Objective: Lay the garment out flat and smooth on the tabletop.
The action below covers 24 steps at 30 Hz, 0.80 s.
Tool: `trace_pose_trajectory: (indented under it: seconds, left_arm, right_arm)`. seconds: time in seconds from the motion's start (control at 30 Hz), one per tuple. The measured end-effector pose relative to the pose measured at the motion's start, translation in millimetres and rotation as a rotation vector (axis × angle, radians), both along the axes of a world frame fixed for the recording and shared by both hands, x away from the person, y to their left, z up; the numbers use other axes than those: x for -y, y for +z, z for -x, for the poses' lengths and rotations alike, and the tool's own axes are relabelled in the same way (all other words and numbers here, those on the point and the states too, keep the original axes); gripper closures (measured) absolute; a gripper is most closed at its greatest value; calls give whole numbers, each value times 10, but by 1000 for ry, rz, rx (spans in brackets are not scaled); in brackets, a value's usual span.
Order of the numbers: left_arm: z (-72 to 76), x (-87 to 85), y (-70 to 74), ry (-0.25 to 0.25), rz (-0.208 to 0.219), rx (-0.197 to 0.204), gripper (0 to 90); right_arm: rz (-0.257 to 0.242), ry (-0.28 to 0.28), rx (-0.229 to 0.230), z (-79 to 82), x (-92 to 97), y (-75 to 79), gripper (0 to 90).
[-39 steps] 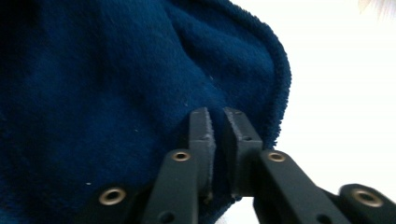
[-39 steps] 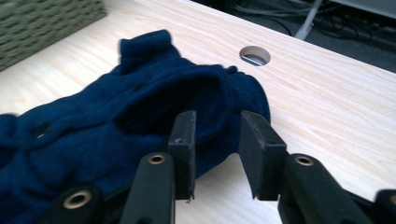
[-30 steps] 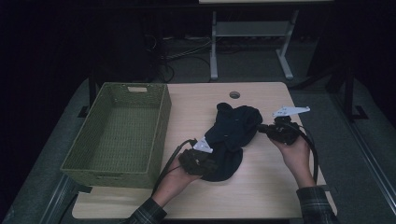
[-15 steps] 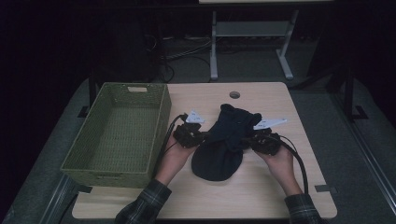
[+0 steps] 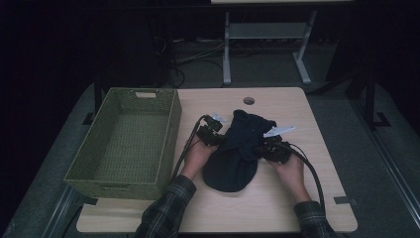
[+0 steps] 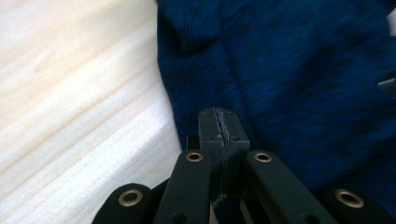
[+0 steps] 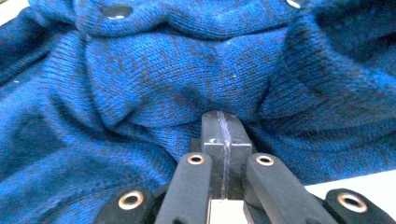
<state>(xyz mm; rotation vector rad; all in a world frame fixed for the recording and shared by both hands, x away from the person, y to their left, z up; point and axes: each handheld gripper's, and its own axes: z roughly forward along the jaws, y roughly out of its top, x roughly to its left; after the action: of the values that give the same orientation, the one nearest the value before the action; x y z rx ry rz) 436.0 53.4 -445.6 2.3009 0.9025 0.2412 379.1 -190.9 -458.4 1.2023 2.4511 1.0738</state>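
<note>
Your two grippers flank the dark blue knitted garment (image 5: 236,153), which lies in a bunched heap near the middle of the bench (image 5: 297,208), its long axis running from near you toward the far edge. The left gripper (image 5: 212,135) sits at the garment's left edge, the right gripper (image 5: 270,148) at its right edge, a little nearer you, so the cloth lies between them and inward from each. In the left gripper view the fingers (image 6: 220,128) are pressed together, tips lying over the blue cloth right at its border with the pale wood; whether a fold is pinched between them cannot be told. In the right gripper view the fingers (image 7: 223,128) are likewise together, nosed into a rumpled fold, and again no cloth is clearly seen between them. The green woven basket (image 5: 124,144) stands just left of the left hand, so that hand is the nearer one if the garment is to go there. The knit looks soft and thick, creased in deep folds, with a dark button (image 7: 116,10) near the top.
</note>
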Motion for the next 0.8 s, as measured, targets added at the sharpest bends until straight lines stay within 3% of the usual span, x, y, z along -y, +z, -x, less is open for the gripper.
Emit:
trace_pose_trajectory:
  seconds: [0.07,0.13,0.3,0.4,0.5,0.8]
  left_arm:
    - [-27,18,-68,-9,-25,-14,899]
    - [-40,25,-115,-11,-23,-20,900]
    - [-19,56,-117,-10,-43,-4,900]
    - [4,45,-101,-15,-71,-6,900]
    - [47,15,-79,-20,-110,-4,900]
    - [261,-87,-52,-31,-164,2,900]
  right_arm:
    - [8,-5,-6,-31,2,-45,900]
    - [16,-3,-8,-39,0,-61,900]
    - [15,-8,-14,-44,1,-97,900]
    - [40,-3,-3,-29,-1,-92,900]
    - [64,-3,4,3,37,-83,900]
    - [85,-39,7,111,306,-75,900]
